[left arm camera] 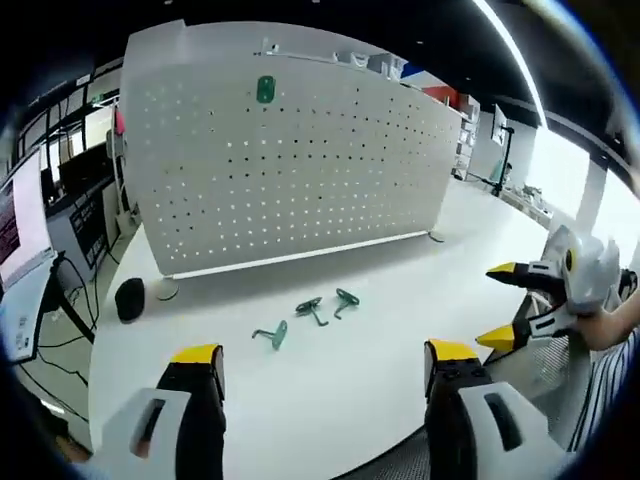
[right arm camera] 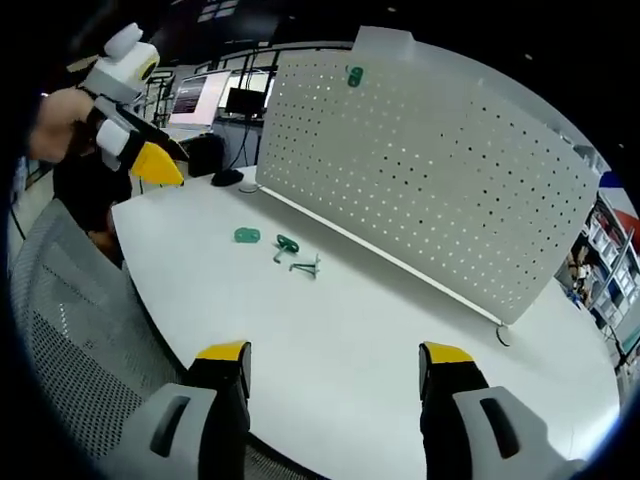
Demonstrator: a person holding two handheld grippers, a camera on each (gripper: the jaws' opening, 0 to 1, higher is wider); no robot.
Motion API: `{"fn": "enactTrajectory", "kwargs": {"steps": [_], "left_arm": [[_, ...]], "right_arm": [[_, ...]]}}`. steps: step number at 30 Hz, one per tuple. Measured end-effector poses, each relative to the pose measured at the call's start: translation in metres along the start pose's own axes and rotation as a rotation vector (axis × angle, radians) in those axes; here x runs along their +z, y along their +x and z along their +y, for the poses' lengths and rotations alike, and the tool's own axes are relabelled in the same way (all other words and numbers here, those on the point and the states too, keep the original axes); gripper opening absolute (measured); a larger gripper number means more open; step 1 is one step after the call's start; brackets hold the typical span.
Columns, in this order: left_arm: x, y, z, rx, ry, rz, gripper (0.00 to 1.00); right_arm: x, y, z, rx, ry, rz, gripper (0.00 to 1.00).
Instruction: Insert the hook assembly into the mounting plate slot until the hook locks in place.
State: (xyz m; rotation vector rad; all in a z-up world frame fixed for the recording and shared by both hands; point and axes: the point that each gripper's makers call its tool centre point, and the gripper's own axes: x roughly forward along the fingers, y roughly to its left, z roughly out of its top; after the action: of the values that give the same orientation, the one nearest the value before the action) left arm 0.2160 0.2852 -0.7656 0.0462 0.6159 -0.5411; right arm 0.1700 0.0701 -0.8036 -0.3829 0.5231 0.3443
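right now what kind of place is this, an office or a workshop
Probably an office-style lab or test room: a white pegboard stands on a white table, computer screens sit behind it, and a mesh chair is pulled up. Green hooks lie on the table.

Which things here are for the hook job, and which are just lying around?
For the job:
three green hooks on the table
white pegboard
green hook already on the pegboard
left gripper, open
right gripper, open

Just lying about:
black mouse
mesh chair
monitor
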Motion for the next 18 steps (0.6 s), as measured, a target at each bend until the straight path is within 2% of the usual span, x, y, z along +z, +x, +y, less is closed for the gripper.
{"fn": "enactTrajectory", "kwargs": {"steps": [10,15,18], "left_arm": [[-0.023,0.003,-0.006,-0.056,-0.028,0.071,0.83],[-0.027,0.007,-0.008,-0.078,-0.02,0.101,0.82],[-0.026,0.01,-0.009,-0.084,-0.012,0.109,0.81]], "right_arm": [[-0.008,0.002,0.003,0.014,-0.009,0.04,0.64],[-0.022,0.007,0.007,0.033,-0.027,0.113,0.64],[-0.024,0.007,0.009,0.041,-0.028,0.126,0.64]]}}
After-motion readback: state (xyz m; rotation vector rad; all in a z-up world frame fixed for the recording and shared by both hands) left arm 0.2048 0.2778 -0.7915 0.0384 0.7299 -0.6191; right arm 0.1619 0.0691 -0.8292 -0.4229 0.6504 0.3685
